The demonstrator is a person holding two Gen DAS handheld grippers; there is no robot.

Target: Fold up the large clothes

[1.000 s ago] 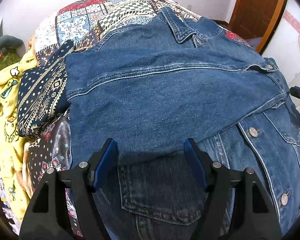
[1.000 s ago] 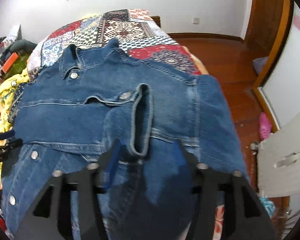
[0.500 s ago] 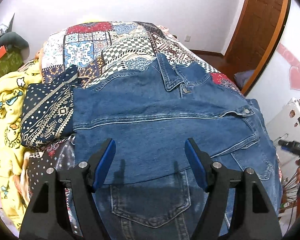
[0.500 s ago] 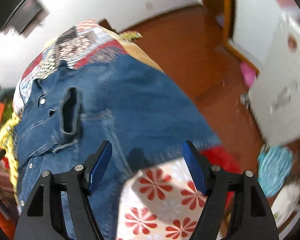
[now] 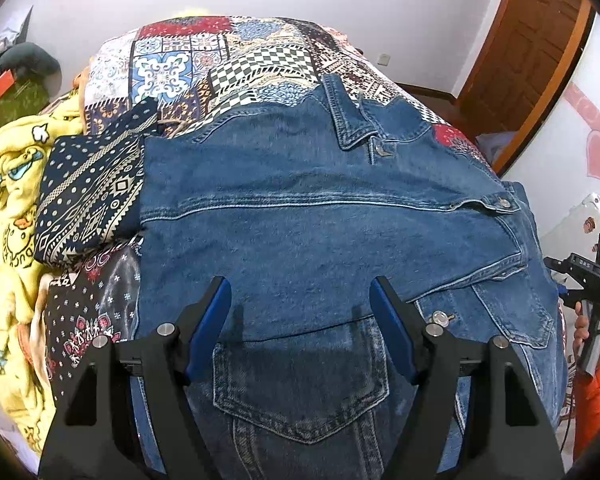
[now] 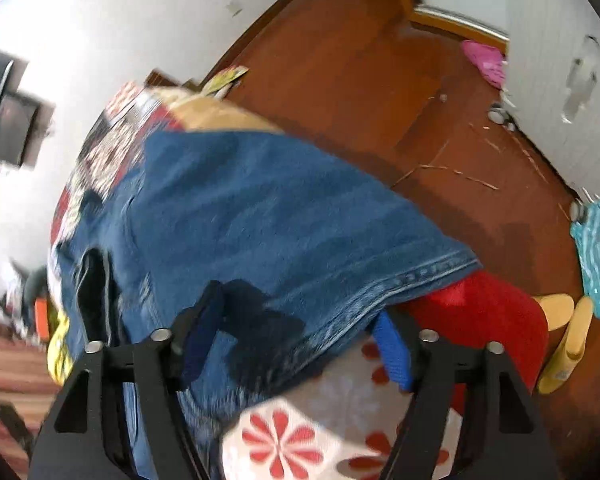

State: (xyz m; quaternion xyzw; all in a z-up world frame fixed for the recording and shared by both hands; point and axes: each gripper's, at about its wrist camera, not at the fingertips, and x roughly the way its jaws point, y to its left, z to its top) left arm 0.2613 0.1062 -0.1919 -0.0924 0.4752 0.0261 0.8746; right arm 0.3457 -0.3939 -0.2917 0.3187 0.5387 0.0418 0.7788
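Left view, jacket: the denim jacket [image 5: 320, 220] lies on the patterned quilt [image 5: 220, 56], front up, with one sleeve folded across the chest; the collar [image 5: 348, 120] points to the far wall.
Left view, change: compared with a second ago the camera sees more of the bed and wall, so the left gripper [image 5: 300, 312] has come up from the cloth.
Left view, gripper: its jaws stand wide and hold nothing; the folded sleeve is below them, apart.
Left view, right side: the right gripper [image 5: 588, 276] shows at the edge of the bed, in a hand with an orange sleeve [image 5: 596, 396].
Right view, change: the picture is blurred and tilted; a second ago this gripper was over the sleeve cuff, now it is at the jacket hem [image 6: 380, 292] near the bed's edge.
Right view, gripper: the right gripper [image 6: 300, 344] has its jaws just closing, the hem lies between them; if the pads already press, I cannot tell.
Meaning: the sleeve fold looks finished; I judge the next step is to take this side edge and fold it inward.
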